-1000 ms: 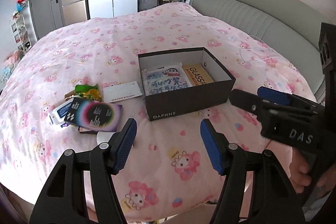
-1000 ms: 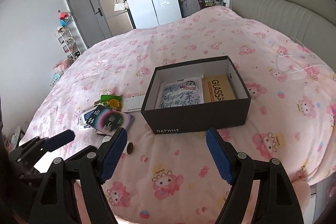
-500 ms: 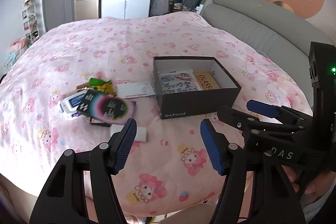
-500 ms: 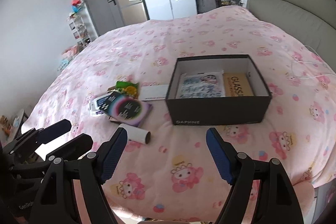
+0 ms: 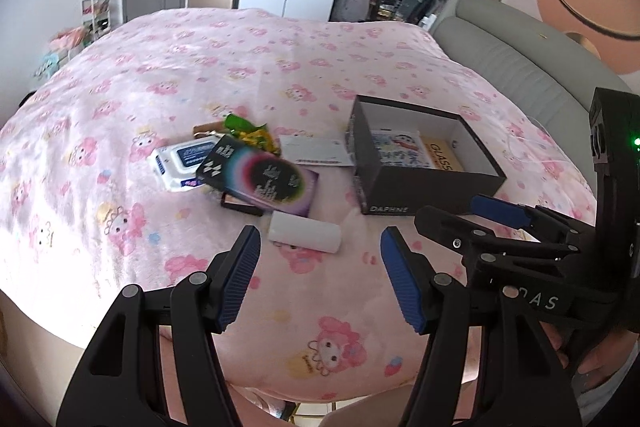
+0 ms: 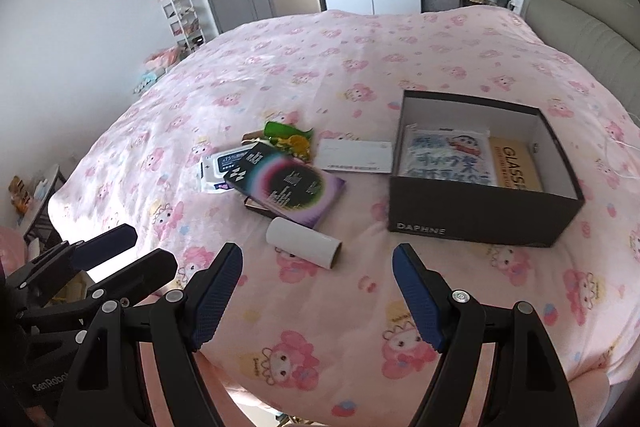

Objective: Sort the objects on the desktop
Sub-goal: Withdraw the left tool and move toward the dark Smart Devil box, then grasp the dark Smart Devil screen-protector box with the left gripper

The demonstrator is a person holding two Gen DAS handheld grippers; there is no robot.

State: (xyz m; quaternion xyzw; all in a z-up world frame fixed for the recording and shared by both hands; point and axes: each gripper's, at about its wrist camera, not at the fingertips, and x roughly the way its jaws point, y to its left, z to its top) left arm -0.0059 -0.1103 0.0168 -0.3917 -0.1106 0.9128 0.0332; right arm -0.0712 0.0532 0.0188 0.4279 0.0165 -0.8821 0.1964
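Observation:
A black open-topped shoe box (image 5: 424, 183) (image 6: 476, 211) sits on the pink bed, holding a cartoon-printed pack (image 6: 444, 163) and a yellow box (image 6: 514, 167). To its left lies a pile: a dark colourful box (image 5: 264, 179) (image 6: 288, 187), a wet-wipes pack (image 5: 180, 161) (image 6: 218, 167), a white envelope (image 5: 316, 151) (image 6: 356, 155) and green-yellow wrappers (image 5: 248, 131) (image 6: 288, 137). A white roll (image 5: 305, 231) (image 6: 302, 243) lies nearest. My left gripper (image 5: 320, 265) hovers open just before the roll. My right gripper (image 6: 318, 279) is open too, above the bed's near edge.
The pink cartoon bedspread (image 5: 240, 67) covers the whole bed. A grey padded headboard (image 5: 512, 55) rises at the right. A wardrobe, a door and a shelf rack (image 6: 180, 15) stand beyond the far side. A thin white cable (image 6: 624, 155) lies right of the shoe box.
Both views have swung left, so the shoe box sits further right and the pile nearer centre. The white roll has come fully into view ahead of the left gripper. Both stay open.

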